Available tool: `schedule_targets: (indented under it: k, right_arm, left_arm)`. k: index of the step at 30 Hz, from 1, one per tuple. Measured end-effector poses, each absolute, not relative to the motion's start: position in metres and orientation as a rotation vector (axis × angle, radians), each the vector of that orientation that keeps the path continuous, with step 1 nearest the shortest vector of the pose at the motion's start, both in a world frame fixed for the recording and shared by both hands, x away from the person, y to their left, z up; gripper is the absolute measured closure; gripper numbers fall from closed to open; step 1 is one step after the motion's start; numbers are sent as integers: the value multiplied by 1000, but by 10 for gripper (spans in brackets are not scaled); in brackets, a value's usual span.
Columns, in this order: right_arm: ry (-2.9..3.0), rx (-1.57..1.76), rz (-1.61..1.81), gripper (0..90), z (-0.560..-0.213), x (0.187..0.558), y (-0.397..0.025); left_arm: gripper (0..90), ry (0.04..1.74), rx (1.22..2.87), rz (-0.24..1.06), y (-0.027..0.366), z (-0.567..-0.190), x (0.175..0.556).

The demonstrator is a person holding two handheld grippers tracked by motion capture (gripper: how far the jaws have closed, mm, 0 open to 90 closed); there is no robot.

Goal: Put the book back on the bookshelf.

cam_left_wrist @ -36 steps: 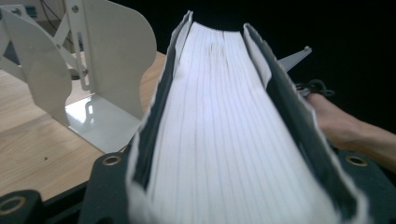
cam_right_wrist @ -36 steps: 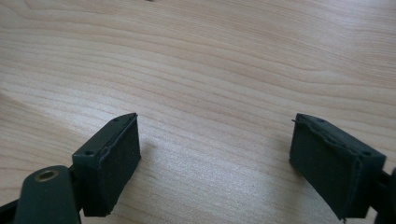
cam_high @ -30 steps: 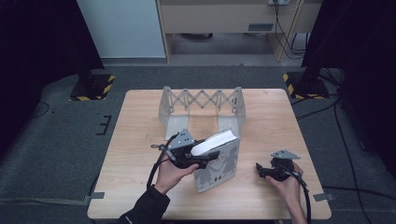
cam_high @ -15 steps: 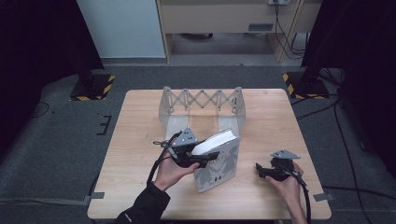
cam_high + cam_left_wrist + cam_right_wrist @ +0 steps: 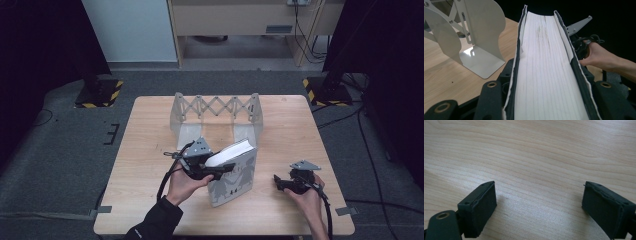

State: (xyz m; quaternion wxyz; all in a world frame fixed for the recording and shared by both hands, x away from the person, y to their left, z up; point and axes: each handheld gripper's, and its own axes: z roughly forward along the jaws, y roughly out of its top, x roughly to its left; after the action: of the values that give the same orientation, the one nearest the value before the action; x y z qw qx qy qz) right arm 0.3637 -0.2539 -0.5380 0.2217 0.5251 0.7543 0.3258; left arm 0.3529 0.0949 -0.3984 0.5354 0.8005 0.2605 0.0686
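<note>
We've got the book (image 5: 234,175) clamped upright by its top edge in our left gripper (image 5: 210,169) — the bookend rack (image 5: 216,112) lies just beyond it, while our right gripper (image 5: 286,183) idles wide open alongside.

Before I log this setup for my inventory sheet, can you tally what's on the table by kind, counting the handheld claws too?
Books: 1, the book, standing on the table and clamped in the left claw
Expanding metal book racks: 1, the rack
Claws: 2, the left claw and the right claw, which is open over bare wood
Total: 4
</note>
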Motion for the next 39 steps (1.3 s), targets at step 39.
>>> schedule_targets:
  k: [39]
  right_arm:
    - [2084, 1454, 897, 117, -538, 364, -254]
  left_arm:
    - [510, 634, 1939, 226, 91, -386, 346]
